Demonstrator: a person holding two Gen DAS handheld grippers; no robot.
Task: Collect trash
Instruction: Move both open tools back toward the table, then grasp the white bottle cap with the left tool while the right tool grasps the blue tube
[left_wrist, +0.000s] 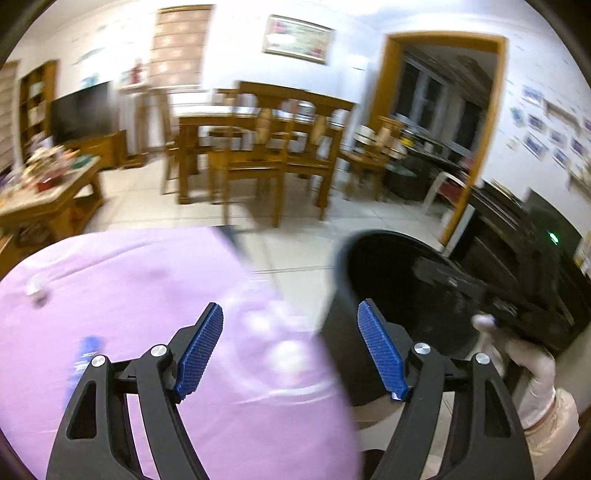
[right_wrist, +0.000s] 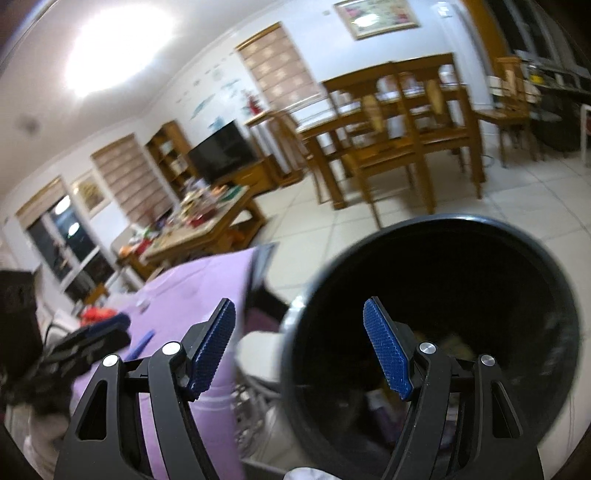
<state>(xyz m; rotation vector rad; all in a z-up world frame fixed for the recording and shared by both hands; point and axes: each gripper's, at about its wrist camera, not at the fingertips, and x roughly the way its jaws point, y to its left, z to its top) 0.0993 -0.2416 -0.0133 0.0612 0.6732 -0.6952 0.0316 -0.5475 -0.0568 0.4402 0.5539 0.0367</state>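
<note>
Both my tongs, left (left_wrist: 290, 349) and right (right_wrist: 299, 347), gape empty (nothing pinched), the bin (right_wrist: 436, 229) at my right's two o'clock, mouth up to catch scraps like the one (left_wrist: 37, 290) at my left's ten o'clock.

A glaring ceiling light (right_wrist: 118, 48) brightens the room, while motion blur and fisheye bending smear both views.

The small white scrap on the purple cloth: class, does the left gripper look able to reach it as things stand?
Probably yes. The left gripper is open and empty, and the white scrap lies uncovered on the purple cloth, off to the gripper's left. Nothing stands between them, though it would have to swing left.
</note>
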